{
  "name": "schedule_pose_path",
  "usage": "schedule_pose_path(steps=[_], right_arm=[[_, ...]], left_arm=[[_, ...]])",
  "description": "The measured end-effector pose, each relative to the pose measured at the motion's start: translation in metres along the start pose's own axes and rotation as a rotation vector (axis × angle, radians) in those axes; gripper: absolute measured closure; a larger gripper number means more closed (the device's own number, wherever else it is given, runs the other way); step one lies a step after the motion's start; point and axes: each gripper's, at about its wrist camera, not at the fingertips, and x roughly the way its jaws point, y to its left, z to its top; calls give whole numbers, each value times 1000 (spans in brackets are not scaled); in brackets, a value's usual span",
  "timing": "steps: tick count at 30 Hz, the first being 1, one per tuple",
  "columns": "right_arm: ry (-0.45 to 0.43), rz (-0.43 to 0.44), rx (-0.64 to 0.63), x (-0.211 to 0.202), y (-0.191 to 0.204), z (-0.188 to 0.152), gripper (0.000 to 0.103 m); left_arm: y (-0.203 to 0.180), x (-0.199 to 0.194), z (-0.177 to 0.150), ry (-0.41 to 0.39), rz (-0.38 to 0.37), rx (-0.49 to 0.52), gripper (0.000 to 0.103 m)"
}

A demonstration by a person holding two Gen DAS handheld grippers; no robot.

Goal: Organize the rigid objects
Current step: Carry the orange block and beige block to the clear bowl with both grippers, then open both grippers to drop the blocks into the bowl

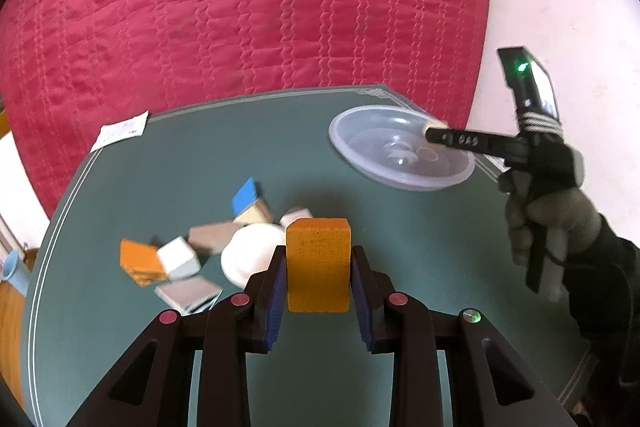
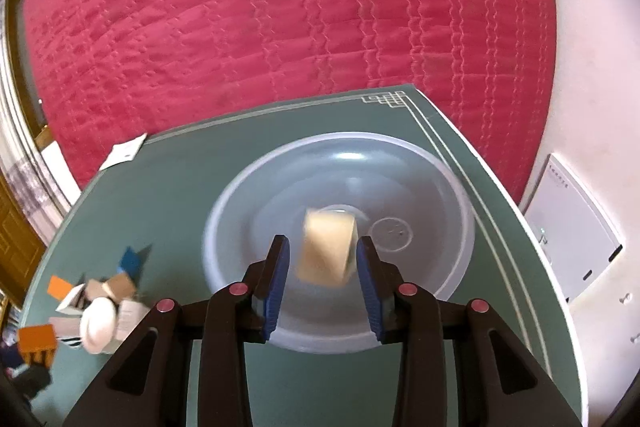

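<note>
My left gripper (image 1: 319, 259) is shut on an orange wooden block (image 1: 318, 263) and holds it above the green table (image 1: 140, 187). Behind it lies a pile of blocks (image 1: 192, 255) with a white round piece (image 1: 250, 253). My right gripper (image 2: 322, 259) is open over a clear plastic bowl (image 2: 340, 171). A blurred beige block (image 2: 328, 251) is between its fingers, touching neither, tilted, above the bowl's middle. In the left wrist view the right gripper (image 1: 434, 131) reaches over the bowl (image 1: 360, 143) with the beige block at its tip.
A red quilted bed (image 1: 240, 7) lies beyond the table. A paper slip (image 1: 120, 131) hangs at the table's far left edge. A white box (image 2: 576, 239) sits on the floor to the right. The pile also shows in the right wrist view (image 2: 92, 311).
</note>
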Motion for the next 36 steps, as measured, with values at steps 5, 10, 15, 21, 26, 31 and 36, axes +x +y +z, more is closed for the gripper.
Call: schedule_pose_path(steps=[5, 10, 15, 21, 26, 31, 36], right_arm=[[-12, -27, 7, 1, -21, -5, 66], [-38, -78, 50, -7, -41, -15, 66], [-82, -65, 128, -22, -59, -12, 66], [-118, -71, 159, -34, -64, -12, 62], [-123, -61, 184, -36, -70, -11, 62], [-125, -64, 190, -36, -70, -12, 61], [-127, -63, 173, -36, -68, -14, 61]], left_arm=[[-13, 15, 20, 1, -12, 16, 71], [-36, 39, 39, 18, -41, 36, 71], [-61, 65, 58, 29, -72, 63, 71], [-90, 98, 79, 42, -103, 96, 71], [-100, 123, 89, 62, -126, 93, 71], [-96, 142, 92, 76, -135, 59, 63], [-84, 147, 91, 83, -106, 27, 49]])
